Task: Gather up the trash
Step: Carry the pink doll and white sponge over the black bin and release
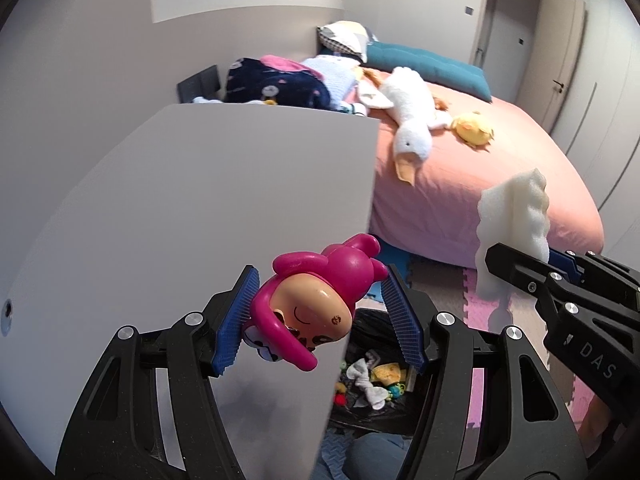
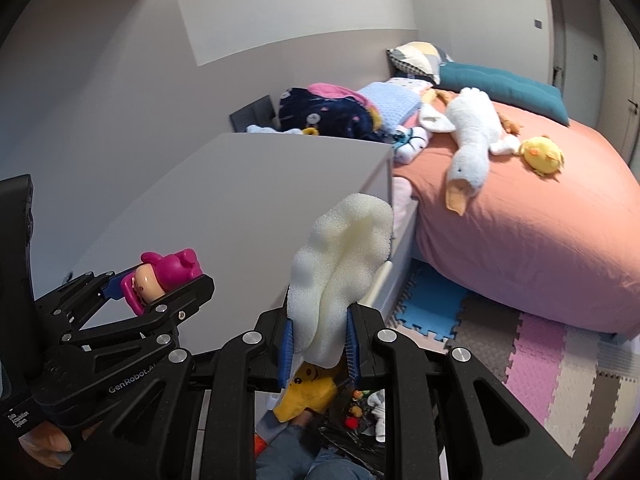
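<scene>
Trash: pink toy figure (image 1: 316, 300) clamped in left tongs (image 1: 320, 312), above table (image 1: 200, 200) edge | foam piece (image 2: 340, 276) squeezed in nearly closed right tongs (image 2: 320, 340) | black bag (image 1: 376, 364) of litter on the floor beneath both.

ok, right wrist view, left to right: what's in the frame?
Left gripper holding the pink toy figure → grey cabinet top → white foam piece in the right gripper → white goose plush → yellow chick plush.
</scene>
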The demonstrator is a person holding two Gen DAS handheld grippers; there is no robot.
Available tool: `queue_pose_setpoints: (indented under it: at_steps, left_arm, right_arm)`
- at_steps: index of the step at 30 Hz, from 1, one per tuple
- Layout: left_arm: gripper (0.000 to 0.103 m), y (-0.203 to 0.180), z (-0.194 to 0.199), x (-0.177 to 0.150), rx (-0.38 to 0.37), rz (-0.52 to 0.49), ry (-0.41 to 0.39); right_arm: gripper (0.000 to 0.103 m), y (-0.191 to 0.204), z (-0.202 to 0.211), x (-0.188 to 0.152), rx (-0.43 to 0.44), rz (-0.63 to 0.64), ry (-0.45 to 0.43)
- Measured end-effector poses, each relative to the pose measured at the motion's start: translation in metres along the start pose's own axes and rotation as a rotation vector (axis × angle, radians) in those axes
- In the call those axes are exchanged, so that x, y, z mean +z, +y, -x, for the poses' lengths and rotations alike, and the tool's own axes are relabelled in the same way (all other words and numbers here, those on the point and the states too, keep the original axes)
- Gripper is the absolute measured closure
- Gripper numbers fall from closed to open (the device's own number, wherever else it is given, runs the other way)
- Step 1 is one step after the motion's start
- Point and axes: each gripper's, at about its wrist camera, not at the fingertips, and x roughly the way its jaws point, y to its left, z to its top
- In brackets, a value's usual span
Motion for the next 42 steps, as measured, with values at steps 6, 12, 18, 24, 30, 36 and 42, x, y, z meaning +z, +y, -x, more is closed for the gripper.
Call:
queue_pose_setpoints:
  at_steps: [6,12,18,24,30,36,42]
  left_arm:
    - [0.041,-0.023,-0.004,-0.002,-0.027,-0.039,0.013]
    - [0.041,-0.049,-0.006,-0.004,-0.052,-0.097,0.02]
    - [0.041,-0.074,-0.01,-0.006,-0.09,-0.146,0.033]
    - [0.009,-0.093,-0.019,-0.011,-0.133,-0.2,0.085]
    - [0.006,-0.099,-0.022,-0.011,-0.105,-0.224,0.093]
    - [0.006,-0.097,-0.025,-0.01,-0.106,-0.214,0.095]
    - [0.006,-0.095,-0.026,-0.012,-0.106,-0.206,0.096]
  right_arm:
    - [0.081,-0.024,0.009,-0.006,-0.034,-0.037,-0.007]
    - [0.08,-0.048,0.018,-0.013,-0.075,-0.073,-0.011]
    - [0.079,-0.074,0.026,-0.019,-0.127,-0.116,-0.009]
    - [0.058,-0.096,0.029,-0.021,-0.184,-0.157,-0.002]
    - [0.038,-0.112,0.029,-0.02,-0.251,-0.188,-0.003]
    - [0.037,-0.118,0.029,-0.021,-0.253,-0.202,-0.006]
    - [0.037,-0.116,0.028,-0.021,-0.251,-0.2,-0.002]
